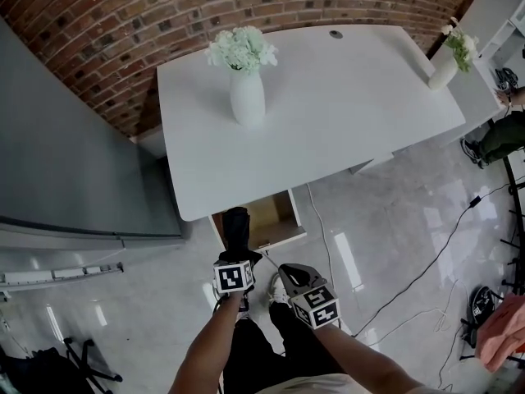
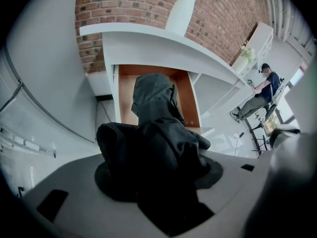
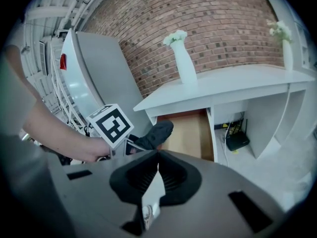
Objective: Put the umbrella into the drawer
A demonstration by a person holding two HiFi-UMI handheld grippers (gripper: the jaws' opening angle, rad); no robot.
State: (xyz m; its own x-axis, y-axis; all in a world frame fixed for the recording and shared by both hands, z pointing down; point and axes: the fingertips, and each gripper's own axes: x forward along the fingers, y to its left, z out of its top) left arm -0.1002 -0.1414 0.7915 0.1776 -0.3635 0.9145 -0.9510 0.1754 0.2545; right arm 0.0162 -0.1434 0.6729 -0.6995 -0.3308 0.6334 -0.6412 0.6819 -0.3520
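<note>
A folded black umbrella [image 1: 236, 230] hangs over the front edge of the open wooden drawer [image 1: 277, 218] under the white table [image 1: 344, 105]. My left gripper [image 1: 238, 251] is shut on it. In the left gripper view the umbrella [image 2: 158, 133] fills the space between the jaws of that gripper [image 2: 158, 175], with its tip over the drawer [image 2: 127, 100]. My right gripper [image 1: 289, 272] is beside the left one, just right of the drawer front, shut with nothing in it. In the right gripper view its tips [image 3: 158, 155] meet, with the umbrella [image 3: 154, 134] and the drawer [image 3: 190, 133] beyond.
A white vase of flowers [image 1: 247, 97] stands on the table and a second vase [image 1: 443, 68] sits at its right corner. A tall grey cabinet [image 1: 66, 154] is to the left. Cables [image 1: 426, 269] cross the glossy floor. A seated person [image 2: 260, 95] is at the far right.
</note>
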